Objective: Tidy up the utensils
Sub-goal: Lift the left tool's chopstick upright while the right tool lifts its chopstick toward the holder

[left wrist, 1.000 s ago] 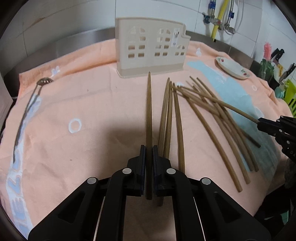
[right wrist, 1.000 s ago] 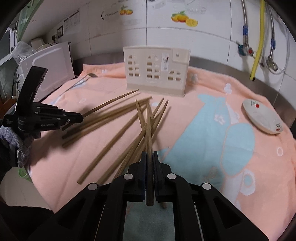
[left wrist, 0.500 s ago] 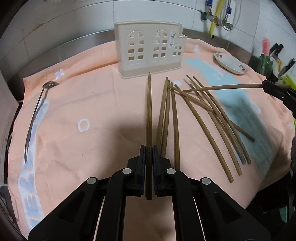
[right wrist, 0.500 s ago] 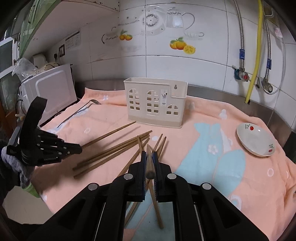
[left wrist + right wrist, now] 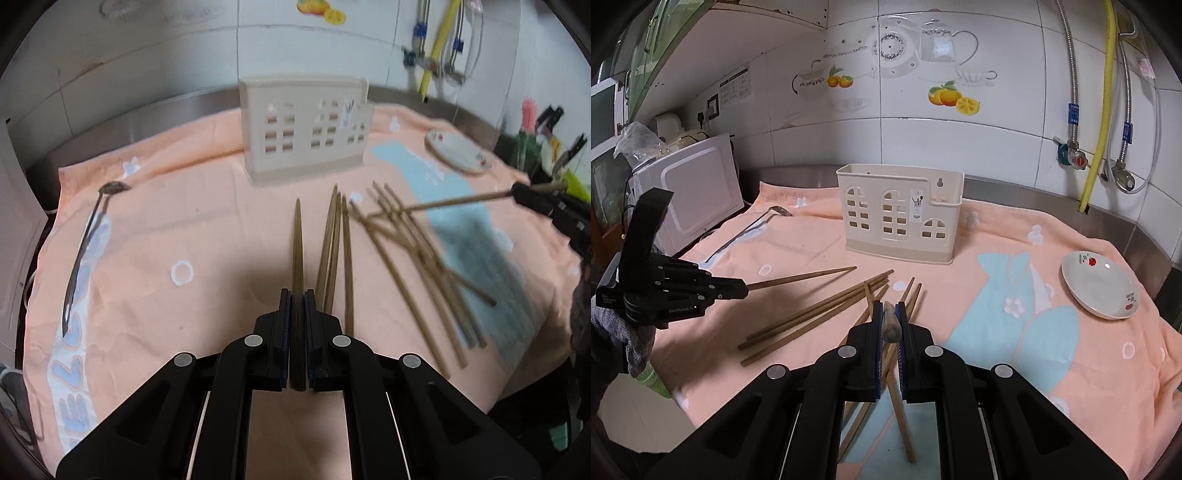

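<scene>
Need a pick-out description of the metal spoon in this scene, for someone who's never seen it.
Start at the cream utensil holder standing at the back of the peach towel. Look left toward the white microwave: the metal spoon lies on the towel by that edge, bowl toward the wall. It is the only shiny, long-handled utensil; everything else loose is a brown wooden chopstick.
</scene>
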Demonstrator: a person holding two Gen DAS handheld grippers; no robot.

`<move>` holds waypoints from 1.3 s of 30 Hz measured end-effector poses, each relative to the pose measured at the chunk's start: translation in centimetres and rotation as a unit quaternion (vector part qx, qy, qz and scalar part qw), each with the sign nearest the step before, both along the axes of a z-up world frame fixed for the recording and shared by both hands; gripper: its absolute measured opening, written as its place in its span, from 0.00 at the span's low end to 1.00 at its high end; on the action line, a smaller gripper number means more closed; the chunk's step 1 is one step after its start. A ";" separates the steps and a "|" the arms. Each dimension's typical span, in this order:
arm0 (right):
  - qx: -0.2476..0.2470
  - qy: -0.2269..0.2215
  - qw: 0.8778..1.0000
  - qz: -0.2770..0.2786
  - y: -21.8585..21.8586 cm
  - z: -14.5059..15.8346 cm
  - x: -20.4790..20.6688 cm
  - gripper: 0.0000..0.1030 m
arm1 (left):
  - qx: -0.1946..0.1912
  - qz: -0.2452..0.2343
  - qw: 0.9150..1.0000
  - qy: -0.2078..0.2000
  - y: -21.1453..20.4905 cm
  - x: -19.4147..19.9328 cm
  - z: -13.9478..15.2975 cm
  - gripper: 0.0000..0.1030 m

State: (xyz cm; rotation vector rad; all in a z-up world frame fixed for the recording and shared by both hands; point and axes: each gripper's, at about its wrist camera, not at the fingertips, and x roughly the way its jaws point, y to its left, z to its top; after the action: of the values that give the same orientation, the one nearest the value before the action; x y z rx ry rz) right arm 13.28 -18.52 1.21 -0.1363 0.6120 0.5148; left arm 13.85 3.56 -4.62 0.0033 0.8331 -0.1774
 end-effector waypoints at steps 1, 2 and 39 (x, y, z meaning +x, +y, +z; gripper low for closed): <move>0.002 0.003 1.000 0.000 0.0 0.1 0.2 0.06 | -0.004 0.003 1.000 -0.008 0.0 0.0 0.4 0.06; 0.004 0.005 1.000 -0.001 0.1 0.2 0.5 0.06 | -0.009 0.004 1.000 -0.017 0.1 0.1 0.9 0.06; -0.010 -0.073 0.997 -0.008 3.1 17.2 13.9 0.06 | 0.025 -0.034 0.982 -0.182 -3.3 6.0 18.9 0.06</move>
State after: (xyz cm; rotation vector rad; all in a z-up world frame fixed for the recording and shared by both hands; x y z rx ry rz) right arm 27.16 -15.39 18.42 -0.1869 0.4761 0.4784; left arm 19.81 0.28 14.33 0.1088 0.4728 -0.2121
